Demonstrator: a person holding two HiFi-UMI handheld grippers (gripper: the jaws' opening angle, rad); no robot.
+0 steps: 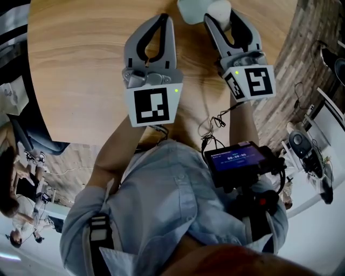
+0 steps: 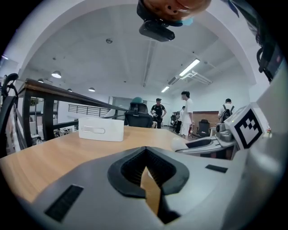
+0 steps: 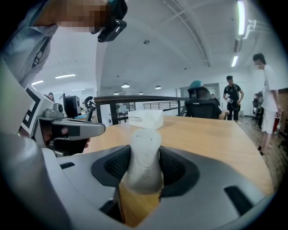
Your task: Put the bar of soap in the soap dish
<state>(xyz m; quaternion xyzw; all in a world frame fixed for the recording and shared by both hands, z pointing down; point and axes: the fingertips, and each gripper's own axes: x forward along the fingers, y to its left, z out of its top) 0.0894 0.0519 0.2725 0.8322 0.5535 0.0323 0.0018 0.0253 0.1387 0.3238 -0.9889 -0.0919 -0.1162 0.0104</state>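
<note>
The white bar of soap (image 3: 145,157) stands on end between the dark pads of my right gripper (image 3: 145,167), which is shut on it. In the head view the right gripper (image 1: 223,15) holds the soap (image 1: 221,7) at the table's far edge, just right of the white soap dish (image 1: 190,9). The dish (image 3: 146,118) is a low white box lying on the table, farther out along the right gripper's line. My left gripper (image 1: 164,19) hovers beside the right one, its tips touching and nothing in it. From the left gripper (image 2: 145,155) the dish (image 2: 101,129) shows ahead to the left.
A round wooden table (image 1: 81,64) carries the dish. A dark railing (image 2: 67,96) and an office chair (image 3: 202,105) stand beyond the table. Several people (image 2: 185,112) stand far off in the room. A control box with a screen (image 1: 237,160) hangs at the person's waist.
</note>
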